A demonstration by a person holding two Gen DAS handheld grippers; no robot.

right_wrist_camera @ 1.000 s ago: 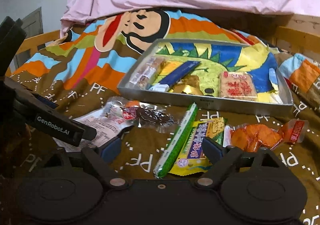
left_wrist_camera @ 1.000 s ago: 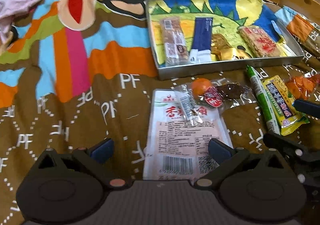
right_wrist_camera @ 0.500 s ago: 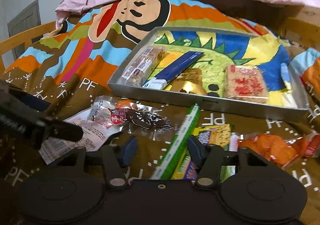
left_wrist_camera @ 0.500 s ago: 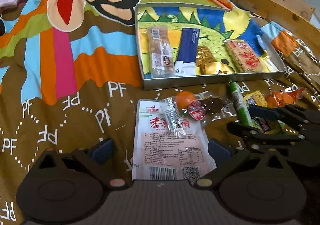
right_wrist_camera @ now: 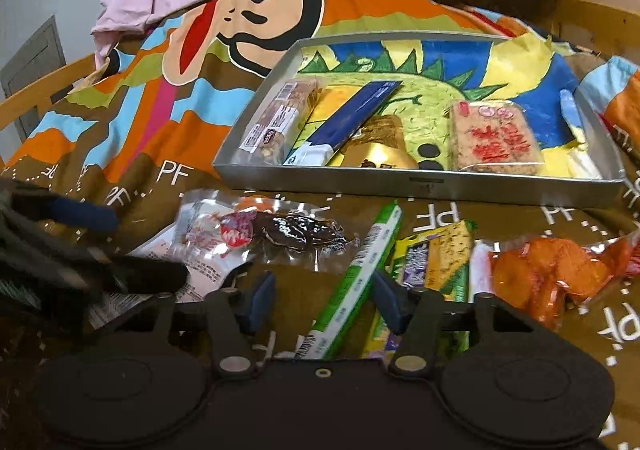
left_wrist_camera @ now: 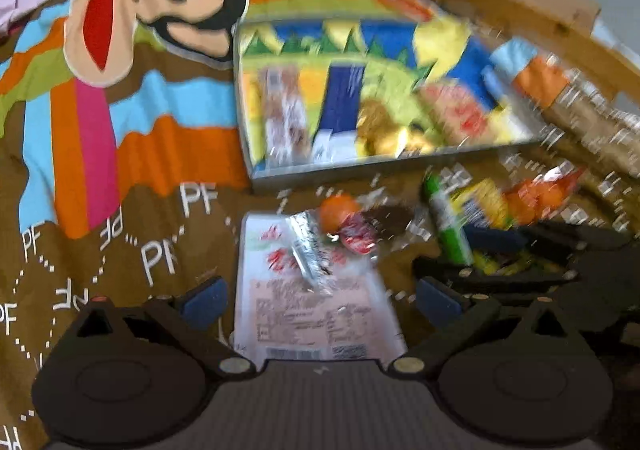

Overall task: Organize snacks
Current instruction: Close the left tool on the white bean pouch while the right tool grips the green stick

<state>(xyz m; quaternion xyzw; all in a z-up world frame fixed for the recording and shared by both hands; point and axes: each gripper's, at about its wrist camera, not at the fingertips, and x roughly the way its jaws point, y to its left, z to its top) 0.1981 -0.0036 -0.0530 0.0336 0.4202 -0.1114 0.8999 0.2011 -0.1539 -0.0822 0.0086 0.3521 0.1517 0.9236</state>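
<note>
The right tool (right_wrist_camera: pixel 322 300) points down at the loose snacks lying on a brown patterned bedcover (right_wrist_camera: pixel 132 137). Its 2 blue pads (right_wrist_camera: pixel 260 300) stand partly drawn in on either side of a long green stick pack (right_wrist_camera: pixel 356 282), which runs between them from near the tool's body away toward the tray. The right-hand pad sits at the pack's edge and the left-hand pad stands a little off it; whether either pad presses on it cannot be told, though the jaws look only half drawn together. Just right of the stick pack, partly under the right-hand finger, lies a yellow-and-purple packet (right_wrist_camera: pixel 436 262), and right of that an orange packet (right_wrist_camera: pixel 552 274). Ahead and to the left of this tool lies a clear packet holding something dark (right_wrist_camera: pixel 296 230).

Beyond all of these sits a shallow metal tray (right_wrist_camera: pixel 400 181) with a bright drawing lining its floor. In it, from left to right, lie a nut bar (right_wrist_camera: pixel 280 117), a dark blue sachet (right_wrist_camera: pixel 352 113), a gold-wrapped piece (right_wrist_camera: pixel 380 149) and a square cracker pack with red print (right_wrist_camera: pixel 492 137).

The left tool (left_wrist_camera: pixel 320 300) has its jaws spread wide and holds nothing. A flat white pouch (left_wrist_camera: pixel 312 310) lies on the bedcover between its fingers, touching neither pad. This view is blurred. A small silver sachet (left_wrist_camera: pixel 310 250) lies across the pouch's far end.
</note>
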